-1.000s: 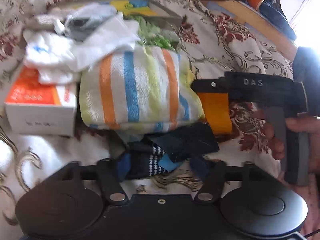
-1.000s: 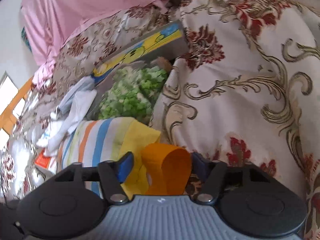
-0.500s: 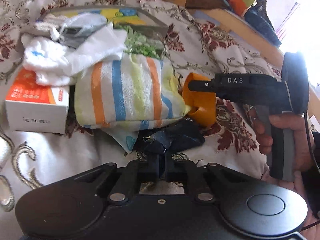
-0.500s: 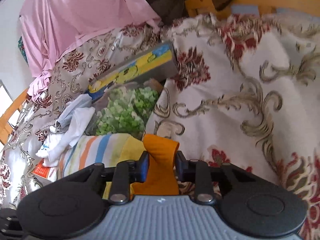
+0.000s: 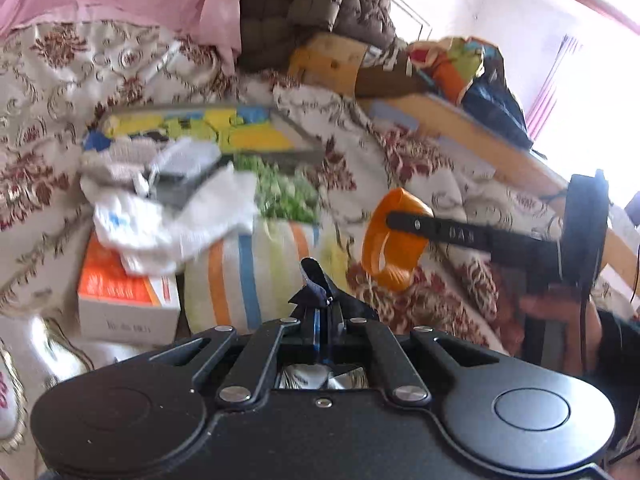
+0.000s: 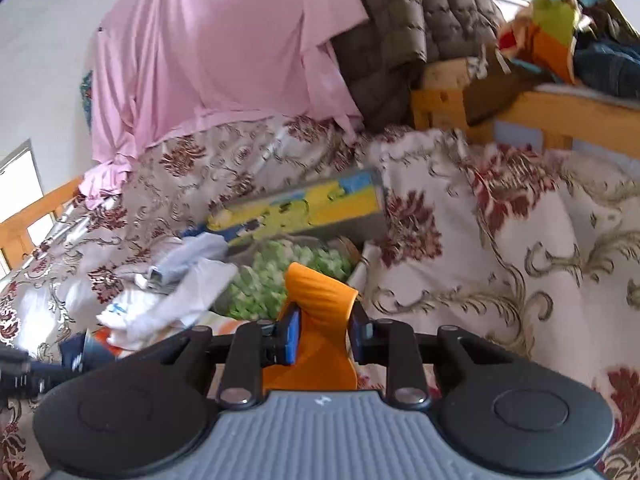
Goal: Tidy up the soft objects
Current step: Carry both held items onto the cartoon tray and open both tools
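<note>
The bed (image 5: 420,152), under a floral cover, carries a pile toward its left side: a striped towel (image 5: 256,276), white cloths (image 5: 168,220) draped over an orange-and-white box (image 5: 120,300), a green floral fabric (image 5: 284,196) behind the towel, and a yellow-and-blue flat box (image 5: 224,128) at the back. A pink sheet (image 6: 208,52) and a brown quilted blanket (image 6: 404,28) hang at the head of the bed; a wooden rail (image 5: 480,140) runs along its right edge. My left gripper (image 5: 322,312) is clenched tight on a dark blue sock (image 5: 316,280), held clear above the cover in front of the towel, pointing downward. My right gripper (image 6: 324,336) grasps an orange sock (image 6: 320,300) between its pads, raised above the cover to the right of the towel. In the left view, my right hand (image 5: 552,312) wraps the handle near the right rail.
</note>
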